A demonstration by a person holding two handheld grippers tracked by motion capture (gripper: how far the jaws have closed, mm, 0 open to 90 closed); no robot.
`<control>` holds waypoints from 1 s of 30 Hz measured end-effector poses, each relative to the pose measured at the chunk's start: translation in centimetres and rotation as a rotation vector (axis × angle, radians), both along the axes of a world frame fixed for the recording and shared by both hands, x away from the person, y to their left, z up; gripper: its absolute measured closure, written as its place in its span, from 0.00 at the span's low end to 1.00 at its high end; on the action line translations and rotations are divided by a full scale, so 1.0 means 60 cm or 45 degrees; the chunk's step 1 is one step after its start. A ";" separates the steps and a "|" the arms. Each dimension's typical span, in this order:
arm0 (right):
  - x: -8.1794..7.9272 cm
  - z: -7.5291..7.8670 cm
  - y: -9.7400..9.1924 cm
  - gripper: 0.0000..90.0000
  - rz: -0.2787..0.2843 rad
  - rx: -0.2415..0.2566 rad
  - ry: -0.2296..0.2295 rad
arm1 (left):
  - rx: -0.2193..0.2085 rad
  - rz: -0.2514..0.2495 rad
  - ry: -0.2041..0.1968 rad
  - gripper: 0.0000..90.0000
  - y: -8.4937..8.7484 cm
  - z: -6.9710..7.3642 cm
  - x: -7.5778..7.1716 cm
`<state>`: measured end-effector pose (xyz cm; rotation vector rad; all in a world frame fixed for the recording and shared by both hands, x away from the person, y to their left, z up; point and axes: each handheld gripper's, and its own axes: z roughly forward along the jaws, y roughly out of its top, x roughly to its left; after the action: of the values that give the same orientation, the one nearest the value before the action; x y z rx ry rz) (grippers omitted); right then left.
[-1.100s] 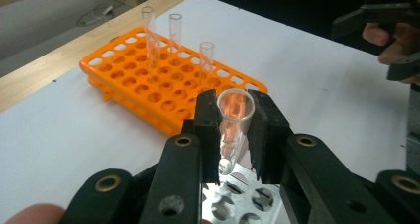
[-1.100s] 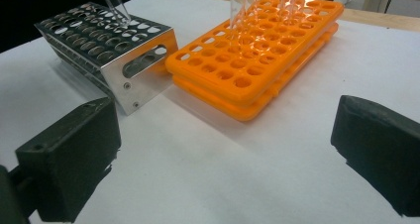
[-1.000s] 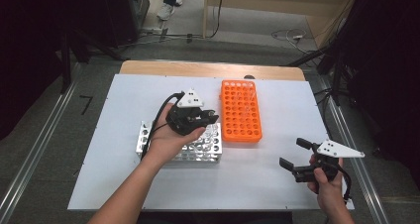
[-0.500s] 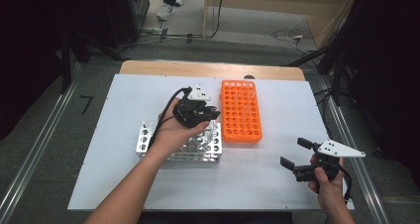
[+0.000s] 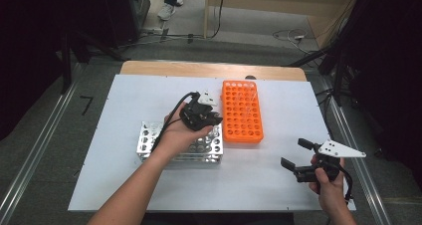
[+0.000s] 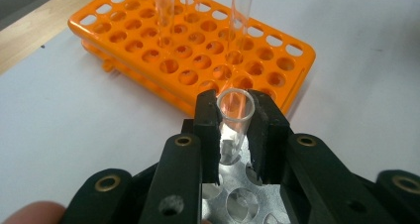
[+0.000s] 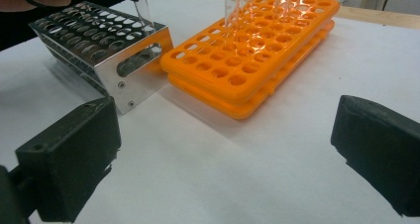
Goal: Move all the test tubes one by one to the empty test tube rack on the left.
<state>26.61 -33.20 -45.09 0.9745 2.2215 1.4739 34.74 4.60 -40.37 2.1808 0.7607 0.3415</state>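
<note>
Clear tube's (image 6: 234,116) lower end hidden between the tongs, orange rack's (image 7: 257,45) tubes cut off at top edge

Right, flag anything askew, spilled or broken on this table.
Nothing stands out. The orange rack and the metal rack sit flat on the white table, the rack's tubes stand upright, and the left claw holds an intact glass test tube. No spill shows.

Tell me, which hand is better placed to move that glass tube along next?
The left. Its tongs are shut on the glass tube above the metal rack, right beside the orange rack. The right tongs are open, holding nothing, off near the table's edge.
</note>
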 end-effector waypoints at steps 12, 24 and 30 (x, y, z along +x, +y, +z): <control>0.000 0.000 0.001 0.00 -0.002 -0.008 0.001 | 0.046 -0.004 0.043 0.85 -0.007 -0.023 0.005; 0.002 -0.001 0.001 0.00 0.003 -0.012 -0.005 | 0.012 0.060 0.013 0.63 -0.005 -0.025 0.002; 0.006 -0.004 0.005 0.00 0.000 -0.010 0.008 | -0.124 0.103 -0.002 0.30 0.020 -0.016 -0.015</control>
<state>26.94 -32.91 -45.31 0.9780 2.2301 1.4629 33.85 5.78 -41.32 2.0629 0.8489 0.3399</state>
